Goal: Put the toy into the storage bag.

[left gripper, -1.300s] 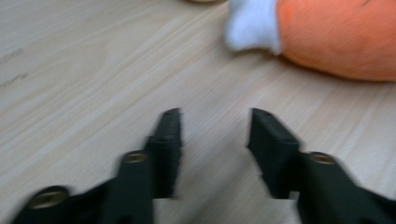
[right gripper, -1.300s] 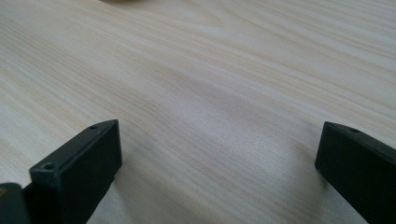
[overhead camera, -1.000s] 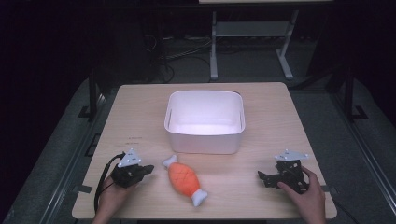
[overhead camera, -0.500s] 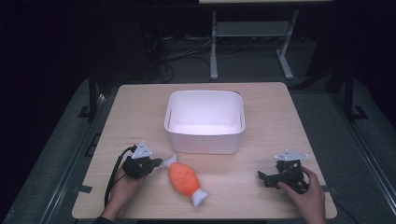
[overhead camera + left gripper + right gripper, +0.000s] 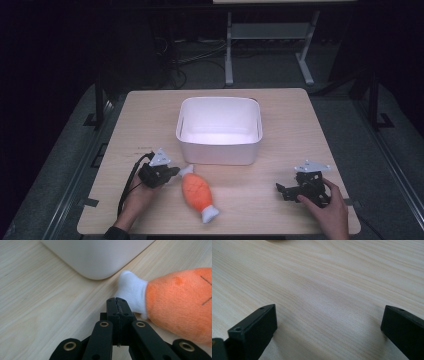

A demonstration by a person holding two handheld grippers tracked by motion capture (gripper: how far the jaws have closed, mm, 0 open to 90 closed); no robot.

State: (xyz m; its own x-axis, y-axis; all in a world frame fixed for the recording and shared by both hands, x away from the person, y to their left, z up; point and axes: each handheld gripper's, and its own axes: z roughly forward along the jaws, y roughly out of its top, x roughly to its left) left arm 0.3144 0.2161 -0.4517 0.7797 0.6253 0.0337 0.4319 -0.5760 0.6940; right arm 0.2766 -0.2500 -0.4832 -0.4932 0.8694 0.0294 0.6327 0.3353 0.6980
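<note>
now the left tool (image 5: 172, 171) sits low on the counter (image 5: 150, 115) with its jaws clenched flat together and nothing between them — the left gripper view shows the two black jaws (image 5: 117, 312) pressed into one seam. their tips are just beside the white end of the orange plush fish (image 5: 196, 191), near touching it, though contact is hard to tell. the fish lies on its side on the wood, just in front of the white tub (image 5: 219, 130), its near white end close to the tub's rounded corner and its far white end pointing toward the person. well apart, the right tool (image 5: 281, 189) rests near the counter's right front — its jaws released wide over bare wood, holding nothing.
</note>
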